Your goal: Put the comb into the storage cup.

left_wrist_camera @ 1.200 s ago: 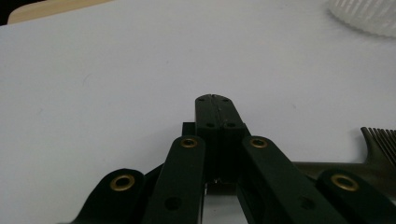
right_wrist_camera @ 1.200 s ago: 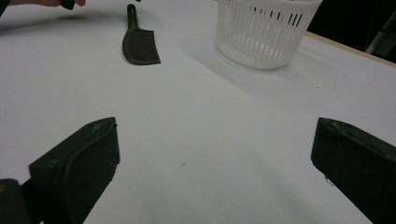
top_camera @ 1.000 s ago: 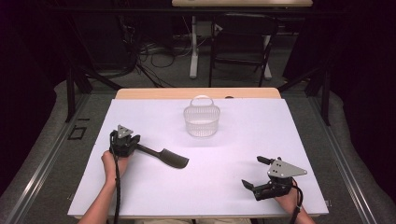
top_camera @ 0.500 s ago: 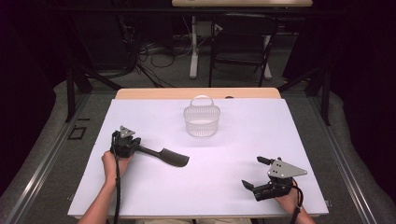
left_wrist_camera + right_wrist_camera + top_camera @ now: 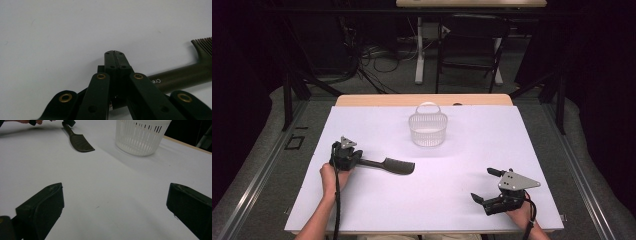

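On the white table (image 5: 377,210), from the high view:
Left gripper (image 5: 357,159): held low near the left edge in the person's left hand (image 5: 332,177), jaws closed tight on the handle end of a dark comb (image 5: 392,165).
Comb: lies flat on the sheet, its toothed head pointing toward the table's middle, well apart from the basket.
Basket (image 5: 428,129): white, slotted, upright at the far middle of the table, its thin handle raised.
Right gripper (image 5: 484,186): resting on the table near the front right corner, jaws spread wide with nothing between them, grey plate on top.

Left gripper view:
Jaws: pressed together, no gap between the pads; the comb's handle (image 5: 180,77) passes beneath them and runs off to the right.
Comb teeth (image 5: 203,43): fine, at the right edge, just above the sheet.

Right gripper view:
Jaws: far apart, bare white sheet between them.
Comb: far off at upper left, flat, with the left hand at its handle end.
Basket: upper right, standing apart from the comb.
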